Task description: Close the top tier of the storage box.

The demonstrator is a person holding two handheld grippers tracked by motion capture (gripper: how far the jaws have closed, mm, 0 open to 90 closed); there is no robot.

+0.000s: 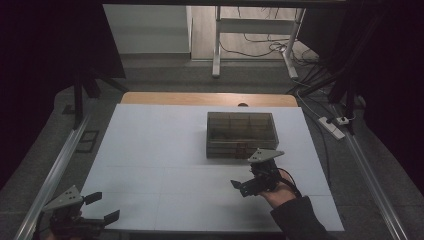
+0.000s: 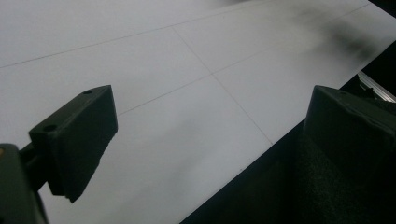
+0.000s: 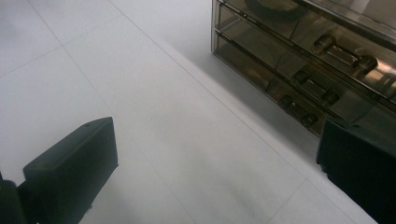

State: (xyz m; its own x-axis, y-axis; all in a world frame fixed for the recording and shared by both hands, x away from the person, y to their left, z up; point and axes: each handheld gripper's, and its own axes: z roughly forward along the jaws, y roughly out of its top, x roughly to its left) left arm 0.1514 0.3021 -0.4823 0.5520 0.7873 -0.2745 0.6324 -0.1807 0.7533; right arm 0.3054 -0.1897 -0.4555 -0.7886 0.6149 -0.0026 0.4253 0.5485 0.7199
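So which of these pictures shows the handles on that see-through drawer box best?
The right gripper view: the drawer box is close, with its handles distinct on the drawer fronts. The high view shows the whole box, handles barely visible. The left gripper view looks over bare table.

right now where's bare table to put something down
The white table is bare left of the drawer box, and between the left gripper and right gripper. It is tight where the right gripper sits just in front of the box.
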